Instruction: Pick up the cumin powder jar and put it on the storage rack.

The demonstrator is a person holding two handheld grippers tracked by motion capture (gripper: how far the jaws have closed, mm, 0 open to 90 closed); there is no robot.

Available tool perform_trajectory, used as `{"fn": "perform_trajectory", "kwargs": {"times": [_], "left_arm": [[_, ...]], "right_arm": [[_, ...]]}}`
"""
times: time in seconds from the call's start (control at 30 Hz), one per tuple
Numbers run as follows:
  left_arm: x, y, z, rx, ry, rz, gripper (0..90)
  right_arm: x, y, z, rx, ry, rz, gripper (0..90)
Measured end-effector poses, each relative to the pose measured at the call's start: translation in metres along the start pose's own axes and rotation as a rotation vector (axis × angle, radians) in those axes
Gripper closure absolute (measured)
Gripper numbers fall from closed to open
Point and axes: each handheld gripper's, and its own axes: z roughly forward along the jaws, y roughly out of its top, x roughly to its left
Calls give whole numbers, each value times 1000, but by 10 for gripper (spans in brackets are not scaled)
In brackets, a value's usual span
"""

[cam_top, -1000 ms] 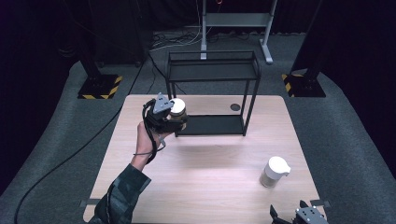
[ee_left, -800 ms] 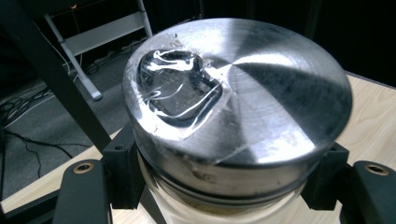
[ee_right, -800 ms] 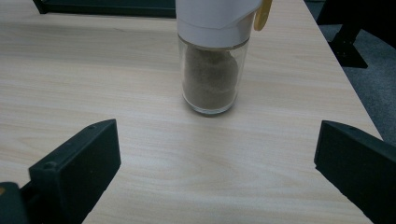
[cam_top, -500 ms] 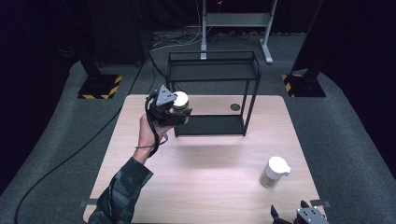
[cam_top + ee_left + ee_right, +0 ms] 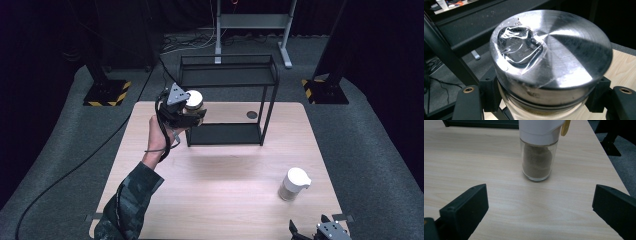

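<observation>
A jar with a brushed metal lid (image 5: 193, 100) (image 5: 551, 50) hangs in the air at the left front post of the black wire rack (image 5: 227, 85). My left gripper (image 5: 189, 113) is shut on its glass body just below the lid, and both black fingers (image 5: 470, 100) press against it. A clear film patch sticks to the lid. A second glass jar (image 5: 294, 183) (image 5: 537, 157), white-capped and holding brown powder, stands on the wooden table (image 5: 225, 195) at the front right. My right gripper (image 5: 320, 231) (image 5: 539, 212) rests just in front of it, open, with its jaws wide apart and nothing between them.
The rack has a top and a bottom shelf and stands at the table's far middle. A dark round grommet (image 5: 252, 114) sits in the tabletop behind it. Black stands with striped bases (image 5: 105, 92) (image 5: 322, 90) flank the table on the floor. A cable trails off to the left.
My left hand has risen with the metal-lidded jar, staying by the rack's left front post. The right gripper and the white-capped jar have not moved.
</observation>
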Motion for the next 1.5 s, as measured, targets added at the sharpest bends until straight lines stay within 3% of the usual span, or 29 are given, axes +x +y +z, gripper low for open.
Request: {"fn": "perform_trajectory", "kwargs": {"times": [1.5], "left_arm": [[15,67,-19,-85,2,-1,306]], "right_arm": [[-1,1,-1,4,-3,1,0]]}}
